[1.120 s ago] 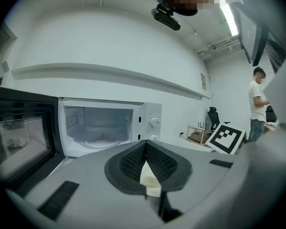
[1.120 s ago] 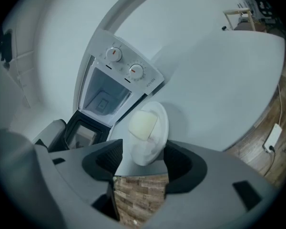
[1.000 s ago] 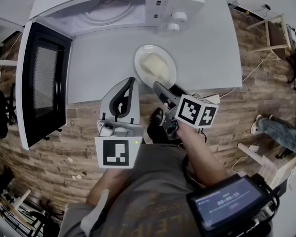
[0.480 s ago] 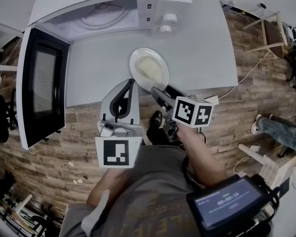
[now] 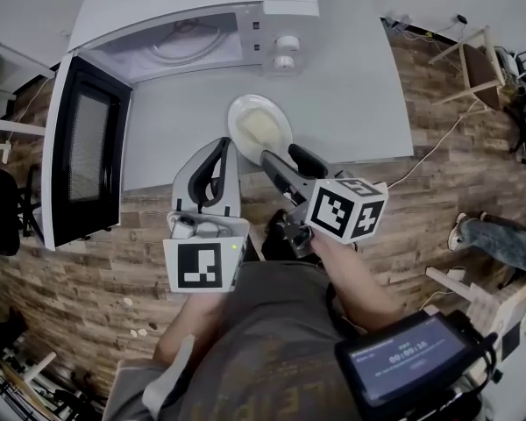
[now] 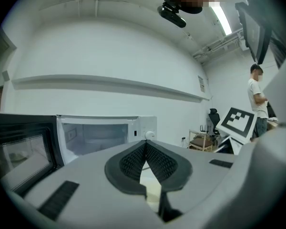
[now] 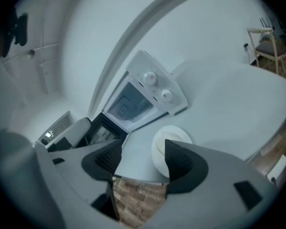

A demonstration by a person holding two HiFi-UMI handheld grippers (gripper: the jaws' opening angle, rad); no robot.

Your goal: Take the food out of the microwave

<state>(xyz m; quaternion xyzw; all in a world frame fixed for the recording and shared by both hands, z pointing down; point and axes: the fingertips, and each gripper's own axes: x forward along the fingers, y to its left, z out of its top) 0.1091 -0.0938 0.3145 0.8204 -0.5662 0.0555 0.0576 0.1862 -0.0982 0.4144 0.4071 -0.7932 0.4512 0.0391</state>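
Note:
A white plate [image 5: 242, 112] with a pale flat food [image 5: 261, 124] lies on the grey table [image 5: 351, 95], in front of the white microwave [image 5: 184, 24]. The microwave door [image 5: 88, 165] stands swung open to the left and the cavity [image 6: 93, 137] looks bare inside. My left gripper [image 5: 221, 145] is shut with nothing in it, its tips at the table's front edge just left of the plate. My right gripper [image 5: 283, 156] is open and holds nothing, hovering at the plate's near rim. The plate [image 7: 162, 147] shows between its fingers in the right gripper view.
The microwave's two knobs [image 5: 285, 51] face the plate. The table's front edge [image 5: 158, 187] borders a wood floor. A wooden chair [image 5: 473, 68] and a cable [image 5: 438, 143] are at the right. A screen [image 5: 412, 358] hangs at my waist. A person [image 6: 257, 97] stands far right.
The head camera has shifted, so the scene sits slightly lower and more to the left. Both grippers stay close to the plate; the right one has rolled a little. The plate has not moved.

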